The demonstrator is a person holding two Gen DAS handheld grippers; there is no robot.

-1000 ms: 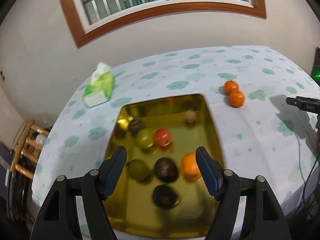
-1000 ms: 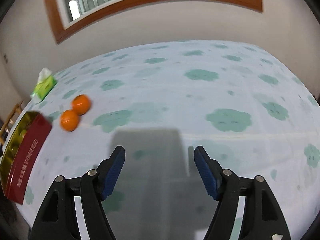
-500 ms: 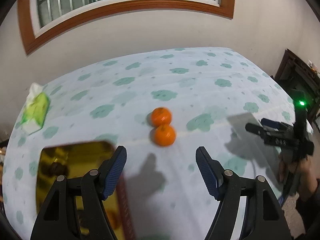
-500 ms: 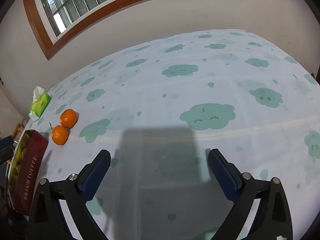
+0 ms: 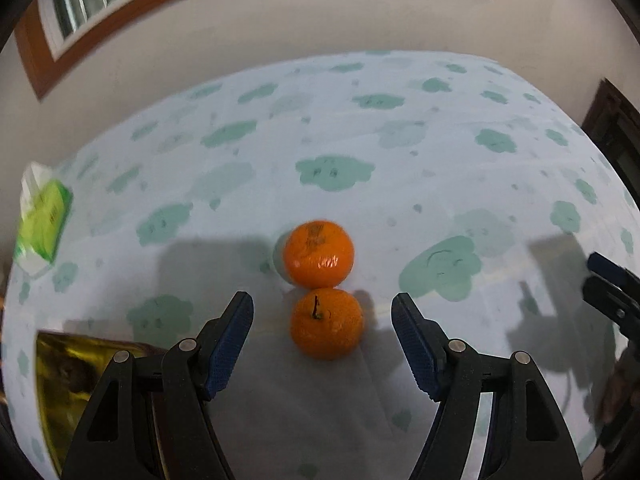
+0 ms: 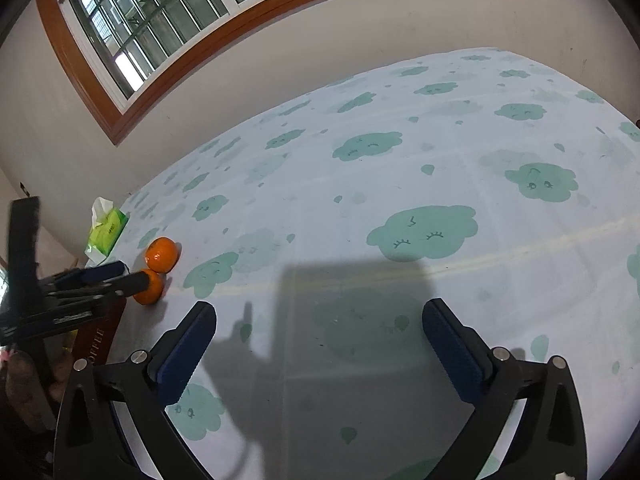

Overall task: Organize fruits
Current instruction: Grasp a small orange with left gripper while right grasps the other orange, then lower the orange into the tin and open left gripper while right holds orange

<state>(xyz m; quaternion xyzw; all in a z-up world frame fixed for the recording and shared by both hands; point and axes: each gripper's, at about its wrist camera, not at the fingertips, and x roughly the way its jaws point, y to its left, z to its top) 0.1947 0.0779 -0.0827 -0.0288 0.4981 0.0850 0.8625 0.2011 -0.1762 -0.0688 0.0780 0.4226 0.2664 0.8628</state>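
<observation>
Two oranges lie touching on the cloud-print tablecloth. In the left wrist view the near orange (image 5: 326,323) with a stem sits between the open fingers of my left gripper (image 5: 322,316), untouched; the far orange (image 5: 319,254) lies just behind it. A gold fruit tin (image 5: 60,368) shows at the lower left. In the right wrist view my right gripper (image 6: 319,328) is open and empty over bare cloth. The oranges (image 6: 160,255) lie far to its left, with the left gripper (image 6: 116,278) around the near one and the tin's red side (image 6: 98,334) beside it.
A green tissue pack (image 5: 42,224) lies at the table's left edge and also shows in the right wrist view (image 6: 106,234). A wall with a wood-framed window (image 6: 132,40) stands behind the table. The right gripper's tips (image 5: 610,288) show at the right edge.
My left gripper swung right from over the tin and closed in on the two oranges; the near one now lies between its fingers. My right gripper opened wider and shifted slightly.
</observation>
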